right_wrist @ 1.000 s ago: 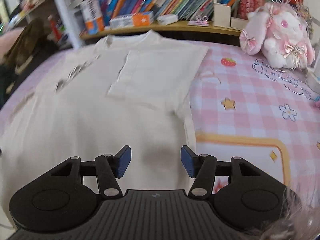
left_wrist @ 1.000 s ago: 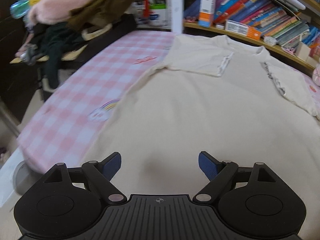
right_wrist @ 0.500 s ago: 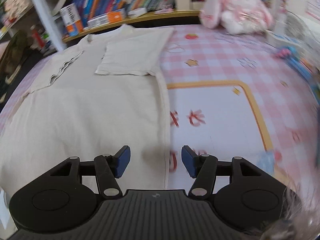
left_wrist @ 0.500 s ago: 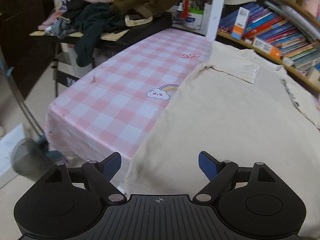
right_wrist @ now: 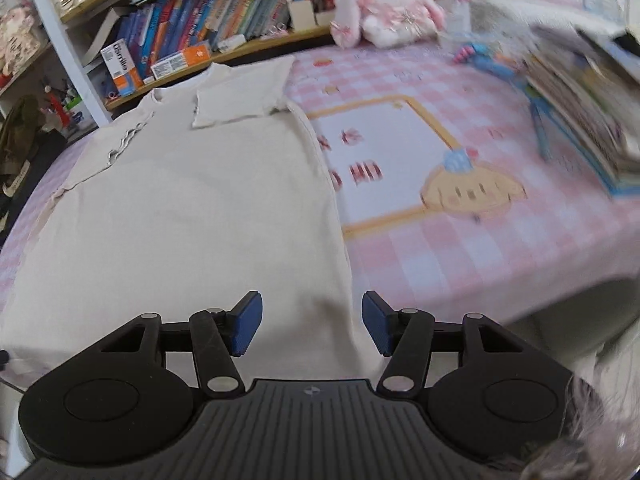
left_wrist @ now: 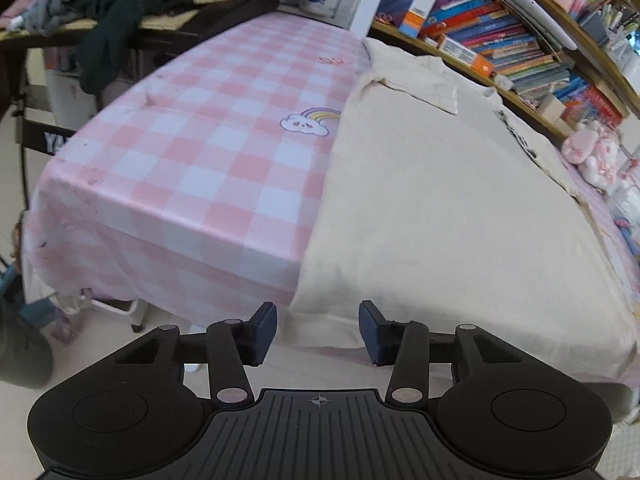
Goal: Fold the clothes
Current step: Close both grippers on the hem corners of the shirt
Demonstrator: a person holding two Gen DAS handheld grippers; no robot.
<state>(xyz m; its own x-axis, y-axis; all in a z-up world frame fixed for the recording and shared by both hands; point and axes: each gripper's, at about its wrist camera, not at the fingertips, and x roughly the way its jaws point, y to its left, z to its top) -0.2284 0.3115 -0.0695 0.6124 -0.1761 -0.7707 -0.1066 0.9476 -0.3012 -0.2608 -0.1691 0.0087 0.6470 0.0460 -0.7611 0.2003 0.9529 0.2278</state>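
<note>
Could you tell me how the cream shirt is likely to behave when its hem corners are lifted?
The shirt is probably floppy: its hem already droops over the table edge. It will likely sag between the two open grippers. The folded-in sleeves may fall open.

cream shirt [left_wrist: 440, 208] on pink-and-white checked tablecloth [left_wrist: 192, 168].

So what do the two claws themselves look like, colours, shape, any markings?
Both look alike. The left claw and right claw each have a black ribbed body with a small crosshair mark, two rounded black housings with circular discs, and black linkage arms with silver pivot pins. The fingers carry ridged blue pads. No cables or sleeves are visible.
</note>
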